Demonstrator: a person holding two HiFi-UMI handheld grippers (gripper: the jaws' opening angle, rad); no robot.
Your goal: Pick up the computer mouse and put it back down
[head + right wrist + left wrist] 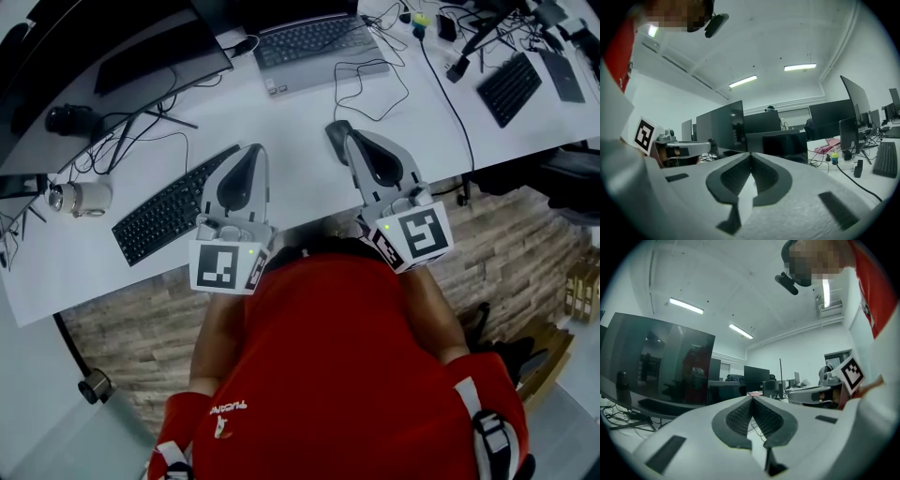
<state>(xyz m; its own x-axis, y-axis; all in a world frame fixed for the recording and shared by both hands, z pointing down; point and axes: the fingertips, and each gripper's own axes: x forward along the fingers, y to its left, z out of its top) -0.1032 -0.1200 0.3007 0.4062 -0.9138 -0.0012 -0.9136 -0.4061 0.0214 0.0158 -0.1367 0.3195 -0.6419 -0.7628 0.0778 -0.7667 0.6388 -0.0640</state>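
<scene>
The dark computer mouse (334,132) lies on the white desk (300,192), its cable looping away toward the laptop. My right gripper (353,141) hovers just right of it and partly covers it; the jaws are shut with nothing between them (750,154). My left gripper (251,152) is held level over the desk's near part, beside the black keyboard (173,216), jaws also shut and empty (751,397). Neither gripper view shows the mouse. Each gripper appears at the edge of the other's view.
A laptop (314,42) and a large dark monitor (112,47) stand at the back. A second keyboard (509,87) lies at the far right among cables. A small camera-like object (80,198) sits at the left. The desk's front edge runs under my hands.
</scene>
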